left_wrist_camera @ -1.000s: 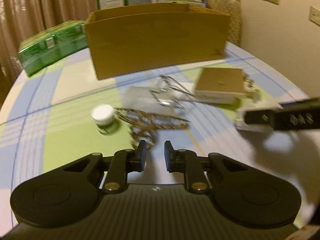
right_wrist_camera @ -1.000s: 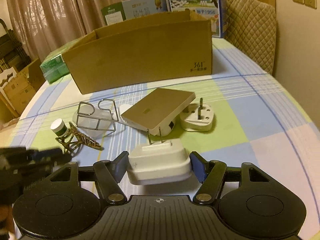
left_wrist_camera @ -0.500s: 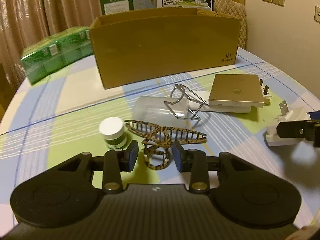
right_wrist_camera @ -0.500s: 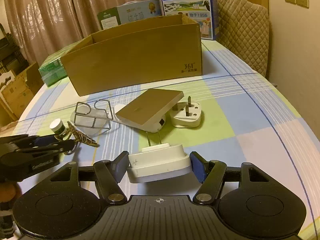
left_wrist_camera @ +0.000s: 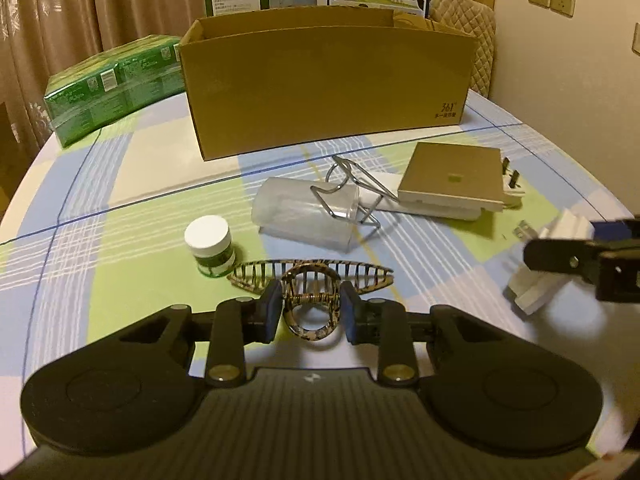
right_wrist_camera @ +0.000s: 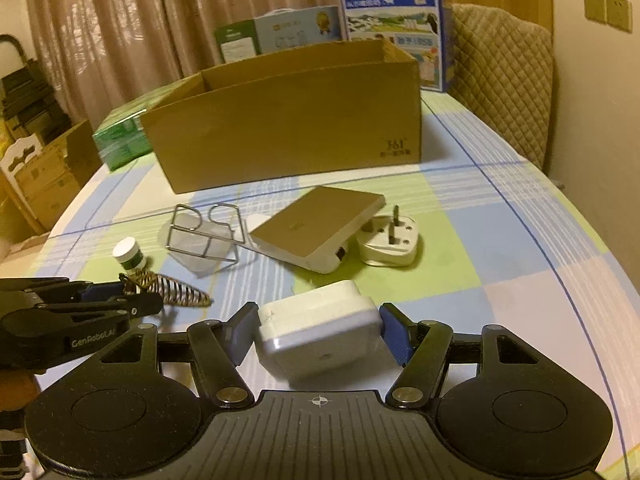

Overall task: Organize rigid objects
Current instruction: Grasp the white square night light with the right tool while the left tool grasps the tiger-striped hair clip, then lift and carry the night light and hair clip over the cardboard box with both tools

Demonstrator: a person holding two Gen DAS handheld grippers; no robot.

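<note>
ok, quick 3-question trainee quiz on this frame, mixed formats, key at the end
1. True or false: the left gripper is closed on the striped hair claw.
2. What does the right gripper hold? A) the small white-capped jar B) a white plug adapter C) the clear plastic cup
3. Fill in: the wire holder rests against the clear ___ lying on its side.

Key:
1. True. Its pads press on the claw's looped handles.
2. B. The white plug adapter sits between its pads; the small jar stands on the tablecloth.
3. Cup.
</note>
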